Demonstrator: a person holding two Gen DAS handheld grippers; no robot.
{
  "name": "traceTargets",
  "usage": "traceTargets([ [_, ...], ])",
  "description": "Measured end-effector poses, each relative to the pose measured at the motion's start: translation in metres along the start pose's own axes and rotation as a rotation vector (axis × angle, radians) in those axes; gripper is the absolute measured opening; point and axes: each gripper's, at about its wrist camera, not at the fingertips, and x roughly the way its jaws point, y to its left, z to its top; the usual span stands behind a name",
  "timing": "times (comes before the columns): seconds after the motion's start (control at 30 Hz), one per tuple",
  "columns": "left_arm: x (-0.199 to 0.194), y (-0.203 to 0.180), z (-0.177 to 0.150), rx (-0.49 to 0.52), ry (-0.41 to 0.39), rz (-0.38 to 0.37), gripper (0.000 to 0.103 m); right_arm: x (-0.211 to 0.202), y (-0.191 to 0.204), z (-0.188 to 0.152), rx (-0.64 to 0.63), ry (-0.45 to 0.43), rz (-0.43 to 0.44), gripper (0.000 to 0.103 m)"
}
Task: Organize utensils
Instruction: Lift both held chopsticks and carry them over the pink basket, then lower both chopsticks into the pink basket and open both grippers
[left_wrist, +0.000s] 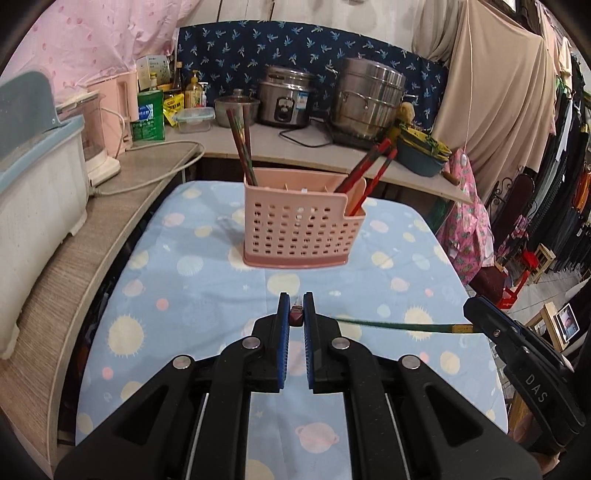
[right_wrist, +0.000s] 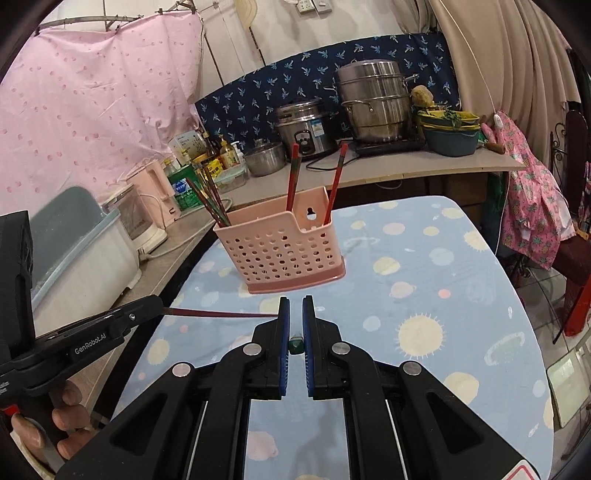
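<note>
Straightaway, left wrist view: left gripper (left_wrist: 296, 308) clamped shut on reddish chopstick end (left_wrist: 296, 318), seen end-on. Pink utensil basket (left_wrist: 299, 225) sat dead ahead on planet-print cloth (left_wrist: 184, 288), well apart, chopsticks already upright in both end compartments. Right gripper (left_wrist: 474, 314) at right edge pinched green chopstick (left_wrist: 399, 325), long axis lying crosswise.

Right wrist view: right gripper (right_wrist: 296, 310) shut on green stick end (right_wrist: 296, 345). Basket (right_wrist: 284, 247) ahead, slightly left. Left gripper (right_wrist: 157, 304) held reddish stick (right_wrist: 221, 314) crosswise. Judged neither hand clearly nearer; sticks likely need tipping upright first.
</note>
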Motion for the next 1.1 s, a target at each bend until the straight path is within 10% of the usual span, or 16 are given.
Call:
traceTargets([
  [1.1, -0.032, 0.001, 0.207, -0.018, -0.335, 0.049, 0.007, 0.032, 0.047, 0.221, -0.011, -0.315, 0.083, 0.007],
])
